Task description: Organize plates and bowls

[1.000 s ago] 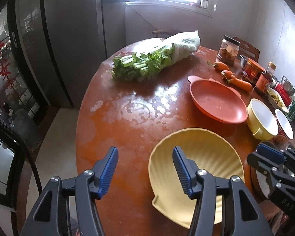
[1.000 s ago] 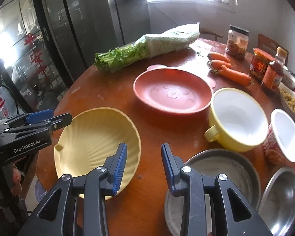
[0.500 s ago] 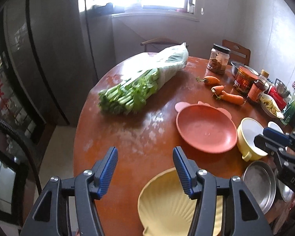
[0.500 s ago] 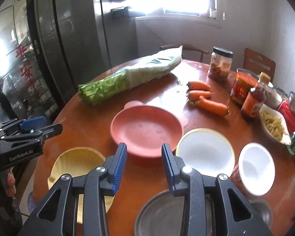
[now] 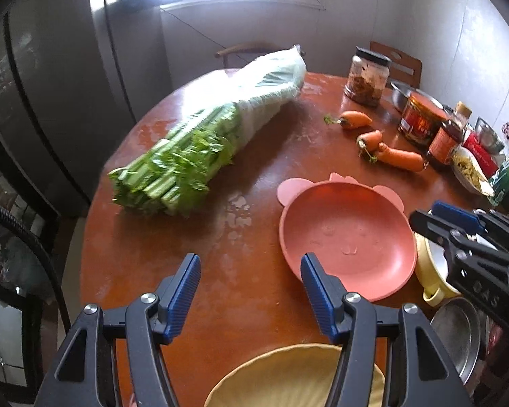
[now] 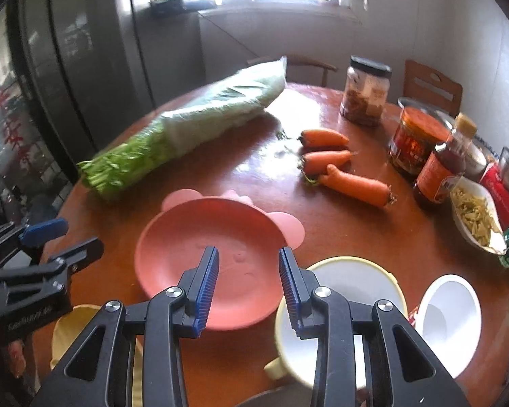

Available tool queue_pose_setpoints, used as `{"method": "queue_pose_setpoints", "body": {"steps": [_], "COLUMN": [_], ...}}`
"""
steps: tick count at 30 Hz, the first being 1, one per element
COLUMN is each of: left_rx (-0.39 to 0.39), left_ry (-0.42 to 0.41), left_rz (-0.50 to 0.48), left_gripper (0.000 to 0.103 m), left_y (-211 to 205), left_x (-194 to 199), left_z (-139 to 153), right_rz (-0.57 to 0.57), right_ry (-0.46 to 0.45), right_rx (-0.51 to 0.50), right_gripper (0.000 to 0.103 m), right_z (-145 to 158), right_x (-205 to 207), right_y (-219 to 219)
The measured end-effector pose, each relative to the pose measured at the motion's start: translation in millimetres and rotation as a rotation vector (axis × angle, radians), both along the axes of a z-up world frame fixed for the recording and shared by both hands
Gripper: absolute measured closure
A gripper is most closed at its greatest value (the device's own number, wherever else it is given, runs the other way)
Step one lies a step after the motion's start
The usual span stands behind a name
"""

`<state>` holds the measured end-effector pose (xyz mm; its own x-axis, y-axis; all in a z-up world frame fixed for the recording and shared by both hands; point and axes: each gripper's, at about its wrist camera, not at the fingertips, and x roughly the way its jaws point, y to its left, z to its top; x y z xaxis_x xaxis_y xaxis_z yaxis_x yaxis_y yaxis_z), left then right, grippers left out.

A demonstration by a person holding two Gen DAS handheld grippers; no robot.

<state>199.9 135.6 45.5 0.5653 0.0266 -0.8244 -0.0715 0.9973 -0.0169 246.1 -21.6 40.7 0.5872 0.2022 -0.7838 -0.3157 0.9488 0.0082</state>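
Note:
A pink plate with ears (image 5: 346, 240) (image 6: 200, 261) lies mid-table. My left gripper (image 5: 249, 264) hovers open over bare tabletop just left of the plate, with nothing between its blue pads. My right gripper (image 6: 248, 257) is above the plate's near half, its jaws narrowly open and empty. A yellow shell-shaped plate (image 5: 298, 373) (image 6: 68, 332) lies under and behind the grippers at the table's near edge. A yellow bowl with a white inside (image 6: 349, 281) (image 5: 431, 271) sits right of the pink plate. Beside it stands a white-lined cup (image 6: 448, 305), and a steel plate (image 5: 458, 332) lies nearer.
A bagged bundle of celery (image 5: 200, 149) lies across the far left of the round wooden table (image 5: 186, 244). Three carrots (image 6: 342, 166), jars (image 6: 366, 91), a sauce bottle (image 6: 441, 166) and an open snack bag (image 6: 475, 213) crowd the right side. Chairs and a fridge stand behind.
Both grippers moved forward over the table, away from the yellow shell plate and toward the pink plate. The shell plate has slipped to the bottom edge of both views.

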Motion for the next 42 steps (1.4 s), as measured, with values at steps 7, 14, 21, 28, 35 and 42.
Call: {"method": "queue_pose_setpoints", "body": {"steps": [7,14,21,28,35,42], "left_rx": [-0.043,-0.044,-0.04,-0.051,-0.072,-0.071], "left_ry": [0.056,0.091,0.131,0.153,0.169,0.163], "left_rz": [-0.034,-0.049,-0.057,-0.025,0.029,0.031], "left_gripper": [0.042,0.042,0.042,0.042,0.042,0.044], "left_y": [-6.7,-11.0,-14.4,1.2,25.1,31.7], "left_x": [20.3,29.6,33.2,29.8,20.6,12.1], "left_z": [-18.3,-30.9,-41.9,-46.4,-53.1,-55.2], "right_rz": [-0.023,-0.05,-0.007,0.081,0.146,0.158], "right_ry": [0.07,0.078,0.117,0.113,0.131,0.168], "right_rx": [-0.046,-0.128,-0.161,-0.129,-0.06,-0.021], "right_gripper": [0.054,0.047,0.046,0.046,0.046,0.046], "right_z": [-24.1,-39.3,-52.0,-50.5,-51.7,-60.1], "right_x": [31.3,49.8,59.2,48.7,36.4,22.2], "right_y": [0.6,3.8,12.4,33.2,54.6,58.6]}}
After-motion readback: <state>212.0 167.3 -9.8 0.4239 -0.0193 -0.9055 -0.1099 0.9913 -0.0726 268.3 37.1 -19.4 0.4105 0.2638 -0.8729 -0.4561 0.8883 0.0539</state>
